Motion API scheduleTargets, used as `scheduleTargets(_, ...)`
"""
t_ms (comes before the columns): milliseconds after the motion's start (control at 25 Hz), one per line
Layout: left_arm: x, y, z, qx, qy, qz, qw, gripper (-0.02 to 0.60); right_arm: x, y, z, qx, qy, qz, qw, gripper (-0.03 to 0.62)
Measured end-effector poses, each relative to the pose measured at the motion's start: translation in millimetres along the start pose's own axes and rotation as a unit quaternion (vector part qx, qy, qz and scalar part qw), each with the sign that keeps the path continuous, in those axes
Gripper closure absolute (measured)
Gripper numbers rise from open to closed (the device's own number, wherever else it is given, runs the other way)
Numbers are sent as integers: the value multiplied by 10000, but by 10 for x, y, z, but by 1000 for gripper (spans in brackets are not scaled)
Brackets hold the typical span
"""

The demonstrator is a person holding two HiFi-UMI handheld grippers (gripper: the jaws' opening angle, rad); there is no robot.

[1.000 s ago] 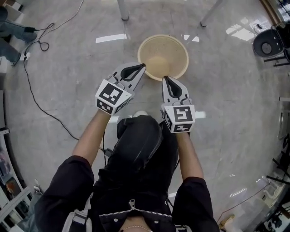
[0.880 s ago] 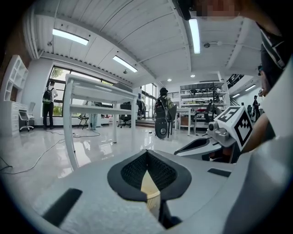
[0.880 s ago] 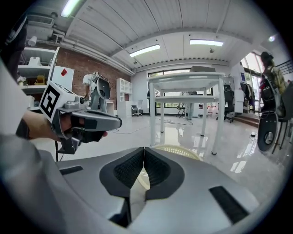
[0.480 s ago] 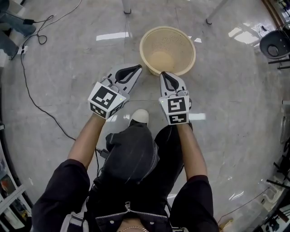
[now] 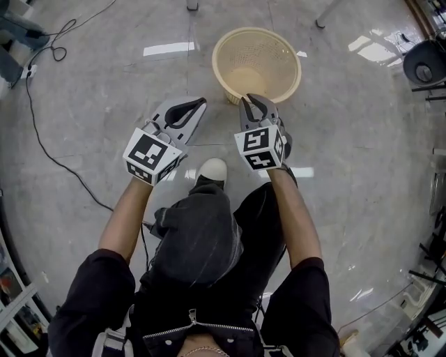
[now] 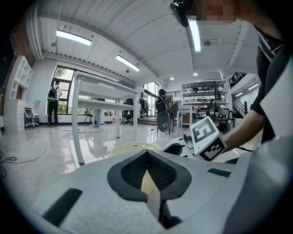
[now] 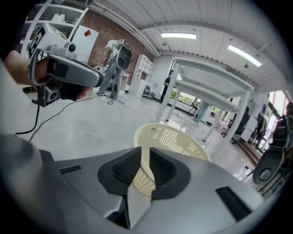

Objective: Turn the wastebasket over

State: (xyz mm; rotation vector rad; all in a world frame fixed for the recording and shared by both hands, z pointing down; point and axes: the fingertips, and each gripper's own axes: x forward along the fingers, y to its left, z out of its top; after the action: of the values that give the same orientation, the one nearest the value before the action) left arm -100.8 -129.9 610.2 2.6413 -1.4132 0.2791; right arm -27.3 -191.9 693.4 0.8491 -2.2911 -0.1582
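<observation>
Nearest, a bent knee (image 5: 198, 237) is seen, with a shoe (image 5: 212, 169) planted at its 12 o'clock on the floor (image 5: 334, 160). From the shoe, the left gripper (image 5: 202, 101) is found at 11 o'clock and the right gripper (image 5: 251, 101) at 1 o'clock.

The left gripper's jaws are pressed together with nothing between them. It is held apart from the basket (image 5: 268, 52), at the basket's 8 o'clock. The right gripper is tipped down at the basket's near rim, at its 6 o'clock. Its jaws have just been opening and are parted by a narrow gap. Its pads (image 7: 126, 170) are pressed on nothing, and the basket's ribbed wall is seen through the gap. Whether the rim already lies inside that gap cannot be told.

The basket is stood upright on the floor at the person's 12 o'clock, mouth up and empty. Farther off, table legs (image 5: 191, 5) are seen at its 11 o'clock.

The step in hand is judged to be the reach for a hold on the near rim; no turning is yet begun. For the next move, the right jaws probably need to be widened, slipped over the rim and closed on it. The basket can then be lifted and rolled until its mouth faces down. The left gripper may be needed at the side as a steadying stop, since a light basket is likely to slide on so glossy a floor.
</observation>
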Motion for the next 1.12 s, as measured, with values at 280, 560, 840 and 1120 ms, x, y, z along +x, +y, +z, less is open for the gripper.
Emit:
scheduleTargets(280,-101,47,-126,-151,93,129,9998,578,167,41,-119,-403,372,139,9984,480)
scheduleTargets(560,-121,59,-188,-195,121,158,9996,578,333,40,-297,-700,863,117,9937,457)
scheduleTargets(840,-189,125,-289,-236,210,231,9992,578,352,30,-305,-665,888,40,9938,474)
scheduleTargets(1120,-164,98,-329,-198,206,149,9995,578,242,-34,-203,-128,516,-6,9986,484)
